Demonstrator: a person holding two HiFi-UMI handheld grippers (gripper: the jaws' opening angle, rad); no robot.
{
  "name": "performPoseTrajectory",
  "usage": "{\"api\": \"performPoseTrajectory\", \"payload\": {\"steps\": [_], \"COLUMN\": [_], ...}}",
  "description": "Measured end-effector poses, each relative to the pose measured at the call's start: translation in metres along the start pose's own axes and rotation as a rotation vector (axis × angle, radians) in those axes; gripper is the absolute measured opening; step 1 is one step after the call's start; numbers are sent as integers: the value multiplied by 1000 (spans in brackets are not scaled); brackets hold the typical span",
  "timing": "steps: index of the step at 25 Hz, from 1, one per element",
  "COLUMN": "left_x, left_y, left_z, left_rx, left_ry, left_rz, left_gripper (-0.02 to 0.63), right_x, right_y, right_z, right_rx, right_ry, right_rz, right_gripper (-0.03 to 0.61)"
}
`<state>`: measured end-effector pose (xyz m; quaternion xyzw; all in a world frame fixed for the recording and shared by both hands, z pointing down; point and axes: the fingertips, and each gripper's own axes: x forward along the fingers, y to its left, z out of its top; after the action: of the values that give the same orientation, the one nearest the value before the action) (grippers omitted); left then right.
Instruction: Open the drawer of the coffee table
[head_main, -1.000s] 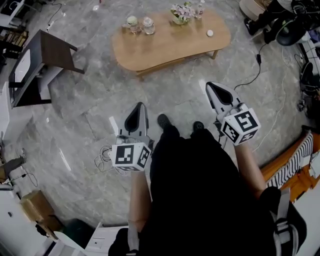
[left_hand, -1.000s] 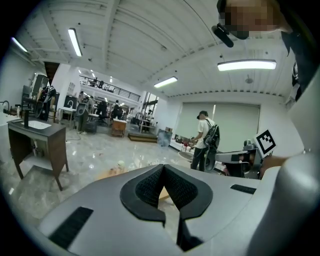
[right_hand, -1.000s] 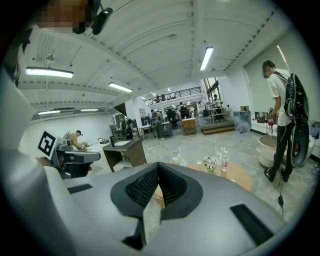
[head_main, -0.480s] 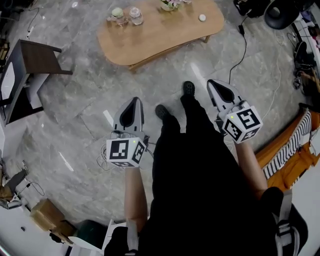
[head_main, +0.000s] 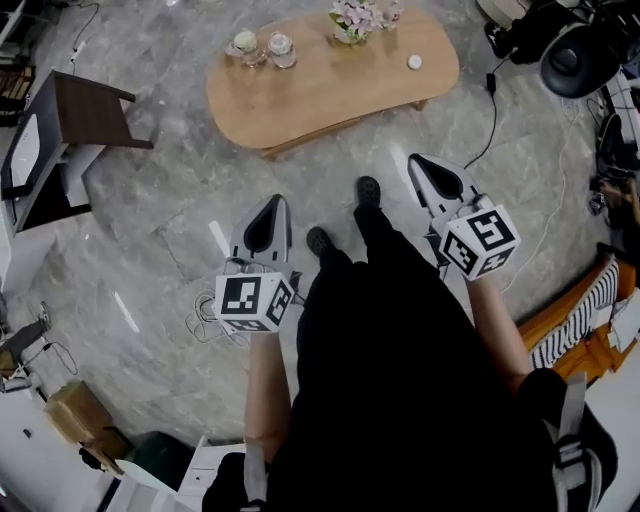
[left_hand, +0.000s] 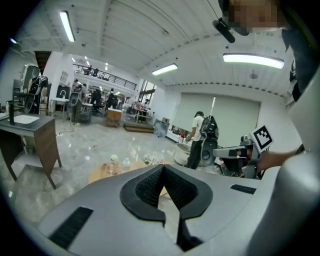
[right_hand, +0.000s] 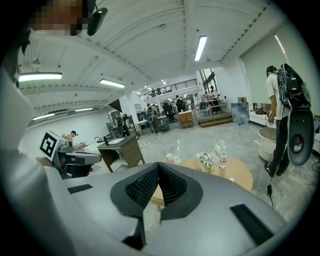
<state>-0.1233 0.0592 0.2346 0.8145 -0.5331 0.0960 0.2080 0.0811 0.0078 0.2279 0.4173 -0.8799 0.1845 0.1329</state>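
The coffee table (head_main: 330, 90) is a rounded light-wood top at the far end of the grey stone floor; no drawer shows from above. It carries a flower bunch (head_main: 352, 18), two jars (head_main: 262, 45) and a small white object (head_main: 415, 62). My left gripper (head_main: 277, 198) and right gripper (head_main: 413, 158) hang over the floor short of the table, pointing at it, both shut and empty. In the left gripper view the left gripper (left_hand: 162, 166) has its jaws together, the table (left_hand: 102, 172) beyond. In the right gripper view the right gripper (right_hand: 158, 163) is likewise shut before the table (right_hand: 237, 172).
A dark side desk (head_main: 80, 105) stands at the left. Black cable (head_main: 495, 95) and dark equipment (head_main: 575, 55) lie at the top right, a cardboard box (head_main: 75, 412) at the bottom left. An orange striped piece (head_main: 585, 320) sits at the right. A person (left_hand: 196, 135) stands beyond the table.
The person holding the grippers has stepped on towards the table, feet swapping. Both grippers came along, a little lower, and stayed shut.
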Motion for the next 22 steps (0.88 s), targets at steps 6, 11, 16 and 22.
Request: {"api": "performPoseTrajectory", "payload": {"steps": [6,11,16,22], "left_x": [40,71,92,117], "left_y": [-9,-20,-25,-5], "left_z": [28,19,-19,-71], "left_rx": [-19,-76,-146,-207], "left_ry": [-22,17,108,195], "left_rz": [88,148,162,162], "left_gripper": [14,14,14,14], "right_x": [37,66,92,125], "right_y": [-38,-59,-72,-81], "right_z": [26,18,-21,-80], "right_rx": [-32,-64,-76,-55], "right_ry": [29,108,216,315], "right_rz": [121,227,289,284], "right_gripper": [12,12,12,12]}}
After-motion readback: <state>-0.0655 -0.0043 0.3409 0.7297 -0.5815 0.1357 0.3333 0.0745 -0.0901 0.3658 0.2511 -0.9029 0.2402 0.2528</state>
